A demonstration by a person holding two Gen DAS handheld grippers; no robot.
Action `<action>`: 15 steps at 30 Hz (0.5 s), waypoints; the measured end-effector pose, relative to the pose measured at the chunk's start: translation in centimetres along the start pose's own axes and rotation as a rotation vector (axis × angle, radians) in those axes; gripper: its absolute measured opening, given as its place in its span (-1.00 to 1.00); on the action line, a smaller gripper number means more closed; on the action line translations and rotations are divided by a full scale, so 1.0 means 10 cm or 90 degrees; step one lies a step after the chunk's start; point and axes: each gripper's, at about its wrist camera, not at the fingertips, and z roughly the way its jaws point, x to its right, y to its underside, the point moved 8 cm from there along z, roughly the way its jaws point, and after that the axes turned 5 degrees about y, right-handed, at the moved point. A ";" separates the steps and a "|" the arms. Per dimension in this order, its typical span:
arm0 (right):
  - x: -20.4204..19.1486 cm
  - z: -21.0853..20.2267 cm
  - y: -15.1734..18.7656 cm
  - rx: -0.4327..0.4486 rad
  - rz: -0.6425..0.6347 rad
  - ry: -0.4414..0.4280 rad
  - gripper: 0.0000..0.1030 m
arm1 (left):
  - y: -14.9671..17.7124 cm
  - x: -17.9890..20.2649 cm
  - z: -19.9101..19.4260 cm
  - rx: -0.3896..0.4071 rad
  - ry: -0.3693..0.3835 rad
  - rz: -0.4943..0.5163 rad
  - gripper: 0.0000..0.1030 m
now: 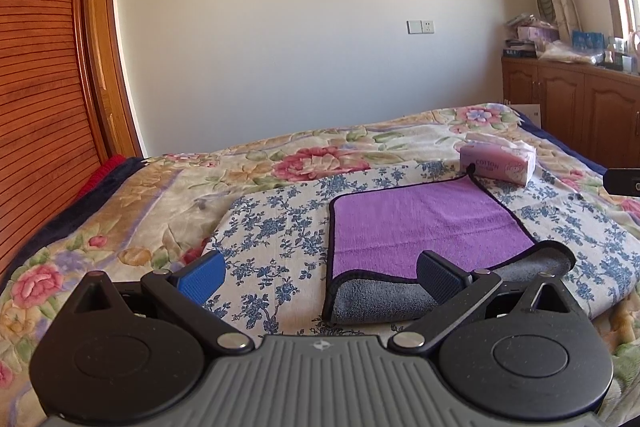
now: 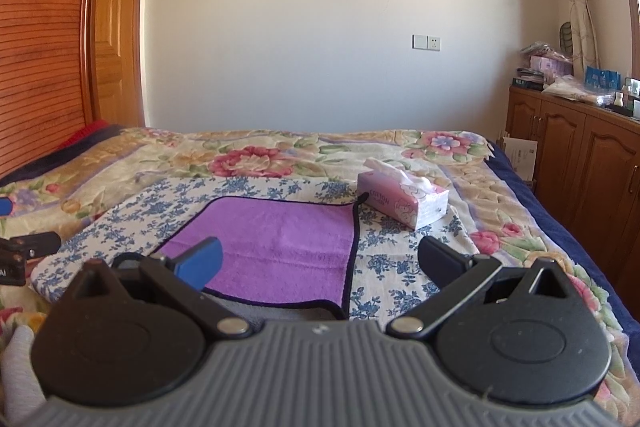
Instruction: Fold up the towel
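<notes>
The towel [image 1: 424, 227], purple on top and grey underneath, lies flat on a blue-flowered cloth [image 1: 276, 223] in the middle of the bed [image 1: 132, 187], with its near edge turned up to show the grey side. The left gripper [image 1: 326, 277] hovers over the towel's near left corner, fingers spread and holding nothing. The right gripper [image 2: 320, 263] hovers over the near right corner, fingers spread too. A pink tissue box [image 2: 402, 199] stands just beyond the towel's far right corner.
</notes>
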 end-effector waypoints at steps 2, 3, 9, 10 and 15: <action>-0.01 0.04 0.01 -0.006 -0.003 -0.002 1.00 | 0.00 0.00 0.03 -0.003 0.002 0.000 1.00; -0.01 0.06 0.01 -0.009 -0.005 -0.003 1.00 | 0.01 0.00 0.05 -0.004 0.002 0.000 1.00; -0.06 0.15 0.04 -0.022 -0.019 -0.011 1.00 | 0.02 0.00 0.16 -0.013 0.004 0.001 1.00; -0.07 0.17 0.05 -0.025 -0.020 -0.011 1.00 | 0.01 0.00 0.18 -0.015 0.005 0.001 1.00; -0.08 0.27 0.06 -0.037 -0.026 -0.015 1.00 | 0.02 -0.01 0.28 -0.021 0.008 -0.001 1.00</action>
